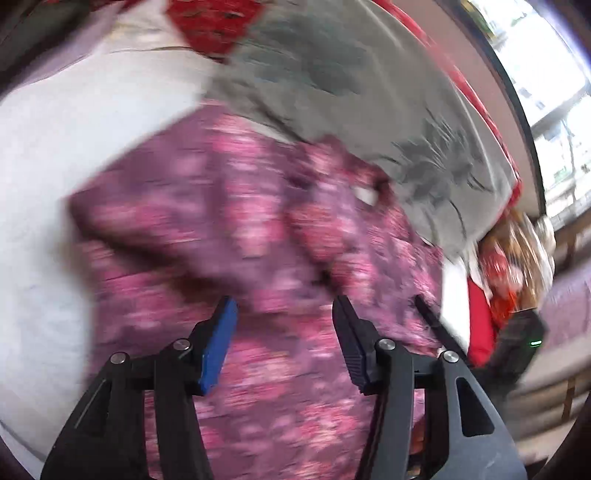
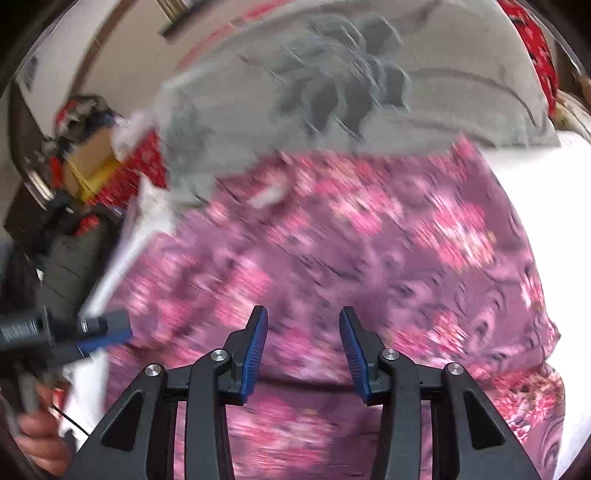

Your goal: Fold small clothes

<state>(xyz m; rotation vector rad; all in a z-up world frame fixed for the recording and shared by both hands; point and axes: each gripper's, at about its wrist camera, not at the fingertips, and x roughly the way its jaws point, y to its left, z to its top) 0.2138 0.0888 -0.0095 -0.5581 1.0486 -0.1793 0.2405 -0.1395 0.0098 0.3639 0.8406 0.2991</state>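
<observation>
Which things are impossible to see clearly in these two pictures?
- Pink floral garment: motion blur in both views hides its folds and type.
- Left gripper: seen in the right wrist view, blurred and cut by the edge.
- Clutter beside the bed: blurred, too small.
- Grey leaf-print cloth: extent cut off.

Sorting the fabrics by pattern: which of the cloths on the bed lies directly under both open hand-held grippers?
The purple cloth with pink flowers, beneath the left hand-held gripper and right hand-held gripper. The grey leaf-print cloth lies beyond it, and the red patterned cloth farther still.
</observation>
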